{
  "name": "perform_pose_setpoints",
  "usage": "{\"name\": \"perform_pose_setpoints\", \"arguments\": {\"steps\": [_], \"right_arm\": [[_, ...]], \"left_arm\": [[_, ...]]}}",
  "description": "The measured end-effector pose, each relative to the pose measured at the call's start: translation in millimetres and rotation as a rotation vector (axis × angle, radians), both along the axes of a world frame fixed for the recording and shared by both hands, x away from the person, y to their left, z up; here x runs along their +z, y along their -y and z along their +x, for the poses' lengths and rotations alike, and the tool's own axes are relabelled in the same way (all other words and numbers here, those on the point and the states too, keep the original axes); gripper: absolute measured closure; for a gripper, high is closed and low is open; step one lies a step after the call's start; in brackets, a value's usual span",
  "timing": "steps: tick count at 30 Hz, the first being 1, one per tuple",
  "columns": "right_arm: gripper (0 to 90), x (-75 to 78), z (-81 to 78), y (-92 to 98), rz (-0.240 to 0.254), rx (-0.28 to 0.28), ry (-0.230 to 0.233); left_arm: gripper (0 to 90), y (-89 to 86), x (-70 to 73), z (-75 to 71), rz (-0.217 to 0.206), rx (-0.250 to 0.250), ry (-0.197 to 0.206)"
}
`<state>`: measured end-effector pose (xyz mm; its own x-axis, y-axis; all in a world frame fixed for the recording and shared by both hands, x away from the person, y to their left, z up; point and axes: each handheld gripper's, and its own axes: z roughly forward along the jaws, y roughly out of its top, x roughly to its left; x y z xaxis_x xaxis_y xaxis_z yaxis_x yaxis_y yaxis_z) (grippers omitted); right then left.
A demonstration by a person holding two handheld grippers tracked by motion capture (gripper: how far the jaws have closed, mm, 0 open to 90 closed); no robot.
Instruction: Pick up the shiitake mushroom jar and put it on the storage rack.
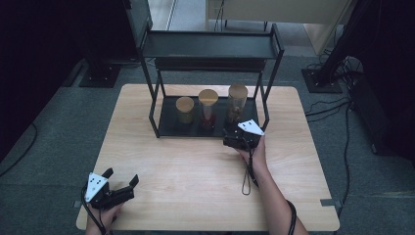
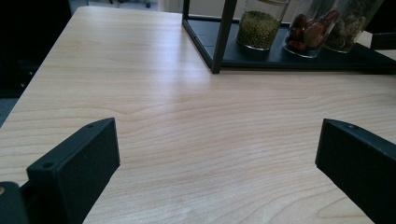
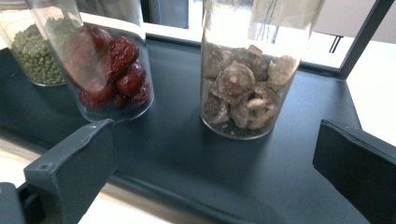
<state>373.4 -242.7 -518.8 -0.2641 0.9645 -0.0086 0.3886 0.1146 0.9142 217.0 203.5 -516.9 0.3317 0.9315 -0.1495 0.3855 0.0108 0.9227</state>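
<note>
Jars stand in a row on the rack's (image 1: 169,128) lower shelf: green beans (image 1: 185,109), red dates (image 1: 208,107), mushrooms (image 1: 237,103). From above, your right gripper (image 1: 239,138) sits at the shelf edge before the mushrooms, likely lining up a grasp; your left gripper (image 1: 122,182) waits near the table's (image 1: 195,166) front corner. Left gripper view: jaws wide over bare wood. Right gripper view: jaws wide, empty, mushrooms (image 3: 243,91) just ahead between them.
</note>
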Motion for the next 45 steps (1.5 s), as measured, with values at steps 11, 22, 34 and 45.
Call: {"name": "perform_pose_setpoints", "arguments": {"steps": [11,22,34,45], "right_arm": [[0.0,-1.2,-13.9,4.2,0.006,-0.024,0.013],[0.0,-1.4,-27.5,11.8,0.003,-0.033,0.011],[0.0,-1.7,-41.1,20.0,-0.005,-0.041,0.013],[0.0,-1.8,-54.1,25.2,-0.015,-0.044,0.018]], "left_arm": [[0.0,0.0,0.1,0.0,0.006,-0.001,-0.002],[0.0,0.1,0.1,0.0,0.005,-0.002,-0.002],[0.0,0.2,0.1,0.1,0.005,-0.002,-0.002],[0.0,0.4,0.1,0.0,0.01,-0.005,0.0]]}}
